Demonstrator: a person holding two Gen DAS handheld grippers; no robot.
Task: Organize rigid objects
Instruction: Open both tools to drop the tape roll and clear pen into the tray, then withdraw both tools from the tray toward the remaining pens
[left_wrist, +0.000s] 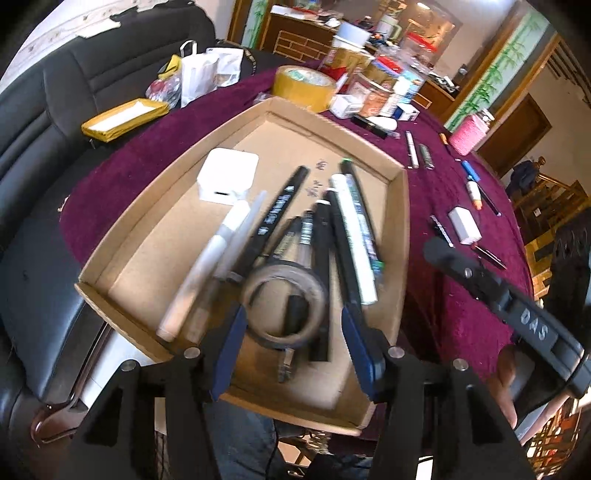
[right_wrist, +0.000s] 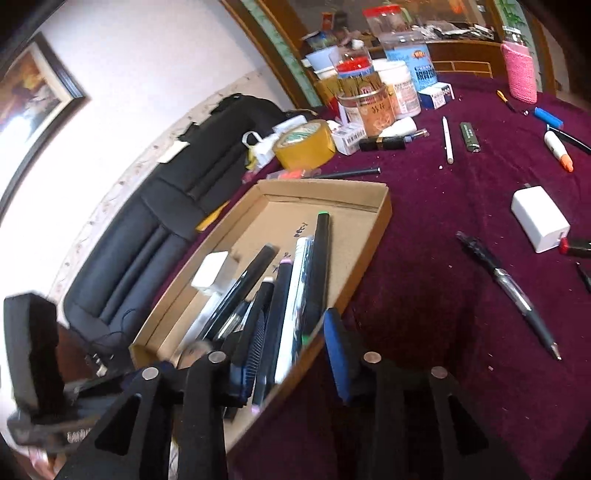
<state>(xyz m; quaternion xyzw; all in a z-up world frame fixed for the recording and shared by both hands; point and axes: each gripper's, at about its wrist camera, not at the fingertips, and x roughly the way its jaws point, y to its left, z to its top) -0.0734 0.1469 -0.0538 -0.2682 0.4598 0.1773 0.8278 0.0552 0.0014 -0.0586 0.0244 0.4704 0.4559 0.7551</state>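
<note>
Between the parted pads of the left claw, untouched, a tape roll lies in the cardboard tray; the drop looks done. The right claw gapes empty; next, the black pen to its right.

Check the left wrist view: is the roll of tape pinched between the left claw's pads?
No. The tape roll lies in the cardboard tray between the left claw pads, with a clear gap on both sides.
</note>
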